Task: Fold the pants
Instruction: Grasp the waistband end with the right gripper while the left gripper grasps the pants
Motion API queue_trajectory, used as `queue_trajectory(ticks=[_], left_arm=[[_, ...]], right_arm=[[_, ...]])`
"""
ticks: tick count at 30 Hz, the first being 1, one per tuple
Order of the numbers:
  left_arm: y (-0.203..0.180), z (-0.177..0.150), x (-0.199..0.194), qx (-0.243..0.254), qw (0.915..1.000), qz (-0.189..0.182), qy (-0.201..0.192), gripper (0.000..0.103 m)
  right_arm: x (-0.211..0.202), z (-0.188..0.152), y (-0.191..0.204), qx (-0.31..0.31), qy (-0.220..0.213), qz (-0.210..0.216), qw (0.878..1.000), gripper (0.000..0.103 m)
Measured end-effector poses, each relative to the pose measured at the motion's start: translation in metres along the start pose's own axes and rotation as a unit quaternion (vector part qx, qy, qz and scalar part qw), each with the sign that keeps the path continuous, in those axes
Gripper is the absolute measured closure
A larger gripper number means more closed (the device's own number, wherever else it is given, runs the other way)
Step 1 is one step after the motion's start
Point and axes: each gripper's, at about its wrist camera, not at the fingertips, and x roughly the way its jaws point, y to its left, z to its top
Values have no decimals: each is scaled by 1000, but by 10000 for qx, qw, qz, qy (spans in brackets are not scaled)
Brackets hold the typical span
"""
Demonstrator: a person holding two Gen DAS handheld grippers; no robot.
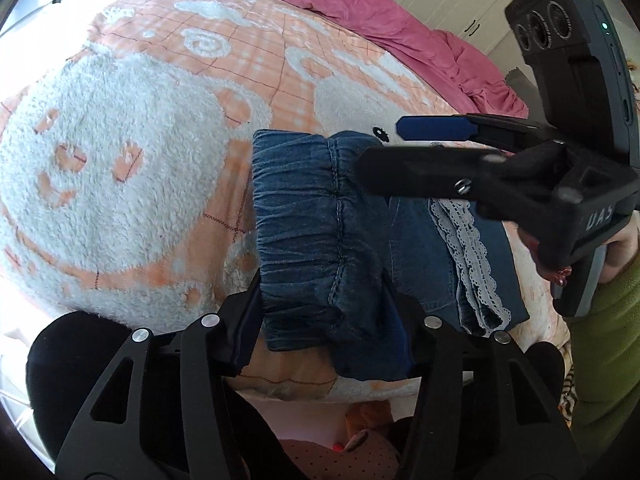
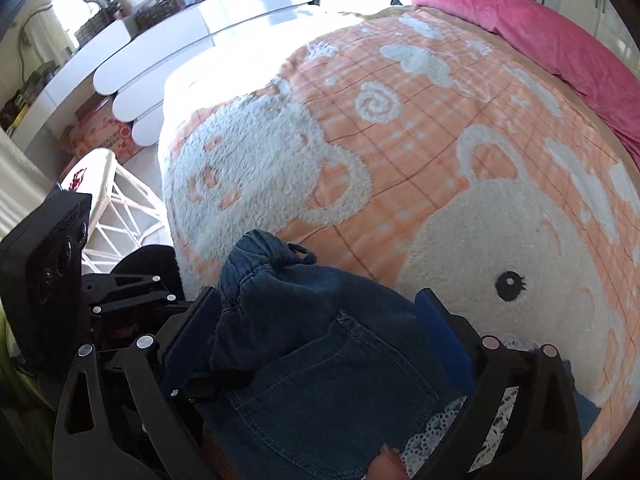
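Denim pants gripped at the near edge of a fleece-covered bed

Left wrist view: the left gripper (image 1: 326,308) tilts downward, its half-closed jaws pinching the gathered elastic waistband of the folded pants (image 1: 320,224); the right gripper (image 1: 376,148) reaches in from the right, held by a hand (image 1: 624,248) in a green sleeve (image 1: 604,340). Right wrist view: the right gripper (image 2: 320,320) angles steeply down, blue pads flanking the bunched denim; whether they press it, I cannot tell. White lace trim (image 2: 436,420) edges the pants on the fluffy peach-and-white blanket (image 2: 400,160).
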Motion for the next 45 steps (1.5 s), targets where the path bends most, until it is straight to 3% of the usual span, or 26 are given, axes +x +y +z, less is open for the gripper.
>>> queue_trajectory(ticks=[3, 4, 5, 6, 12, 17, 20, 22, 24, 30, 32, 34, 35, 36, 38, 41, 42, 43, 45], left_arm=[[1, -1, 1, -41, 10000, -19, 11, 58], [2, -1, 1, -72, 10000, -40, 18, 58], [3, -1, 1, -91, 9999, -49, 26, 58], [4, -1, 1, -116, 9999, -54, 30, 57], [8, -1, 3, -250, 9995, -184, 97, 36], [3, 1, 5, -282, 9992, -269, 13, 21], [-5, 7, 11, -490, 9970, -593, 68, 20], [-14, 14, 17, -605, 9941, -877, 184, 30], [-29, 19, 21, -611, 9915, -1127, 241, 53], [-83, 31, 27, -289, 9926, -1170, 119, 54], [-98, 31, 28, -198, 9938, -1095, 27, 54], [-115, 28, 30, -110, 9937, -1111, -27, 52], [-125, 26, 33, -39, 9932, -1161, 3, 43], [-131, 23, 34, 37, 9924, -1230, 23, 41], [-145, 16, 35, 310, 9881, -1504, 76, 41], [-157, 2, 37, 664, 9794, -1888, 269, 41], [-161, -2, 37, 747, 9764, -1999, 330, 41], [-160, 0, 37, 809, 9753, -2035, 293, 41], [-158, 3, 31, 919, 9828, -1603, -13, 41]], right_arm=[[23, 5, 0, 11, 209, 157, 9997, 8], [29, 5, -2, 88, 223, 313, 9992, 17], [34, 5, -5, 183, 215, 500, 9983, 32], [40, 5, -7, 278, 248, 830, 9959, 63], [11, -5, -6, 229, -351, 1093, 9931, 73], [-38, -18, -22, 337, -1012, 1359, 9850, 73], [-62, -27, -30, 238, -1332, 1251, 9829, 73], [-76, -33, -38, 241, -1511, 1247, 9803, 73], [-89, -41, -47, 238, -1645, 1166, 9792, 73], [-121, -70, -76, 300, -2013, 736, 9763, 73], [-128, -82, -85, 370, -2127, 607, 9745, 68], [-139, -100, -100, 654, -2355, 414, 9688, 42], [-144, -112, -109, 894, -2534, 332, 9627, 39], [-150, -124, -117, 1088, -2639, 274, 9580, 38], [-157, -146, -130, 1464, -2798, 189, 9486, 33], [-164, -185, -144, 1963, -2813, -257, 9390, 28], [-164, -197, -144, 2048, -2730, -589, 9381, 28], [-161, -206, -144, 2122, -2636, -832, 9373, 28], [-154, -221, -142, 2298, -2500, -1056, 9347, 27]])
